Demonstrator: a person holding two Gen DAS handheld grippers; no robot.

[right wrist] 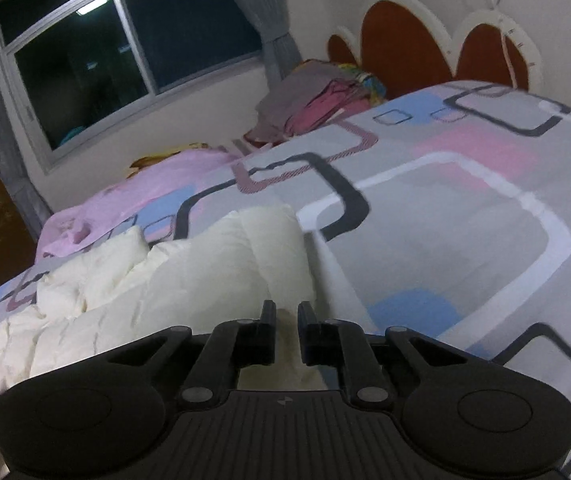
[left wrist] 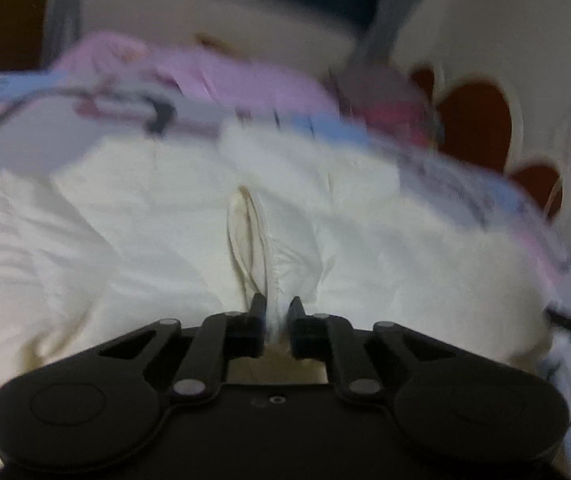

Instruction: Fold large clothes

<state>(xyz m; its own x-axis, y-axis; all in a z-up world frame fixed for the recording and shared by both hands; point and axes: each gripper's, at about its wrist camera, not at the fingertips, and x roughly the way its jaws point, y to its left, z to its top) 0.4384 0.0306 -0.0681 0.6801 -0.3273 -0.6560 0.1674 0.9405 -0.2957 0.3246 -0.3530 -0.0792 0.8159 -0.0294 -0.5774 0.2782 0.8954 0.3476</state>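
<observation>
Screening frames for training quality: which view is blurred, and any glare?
Left wrist: heavy motion blur across the white garment and background; only the left tool stays sharp. Right wrist: mostly sharp, bedspread pattern crisp, a ceiling light reflected in the dark window, fisheye bending its frame.
</observation>
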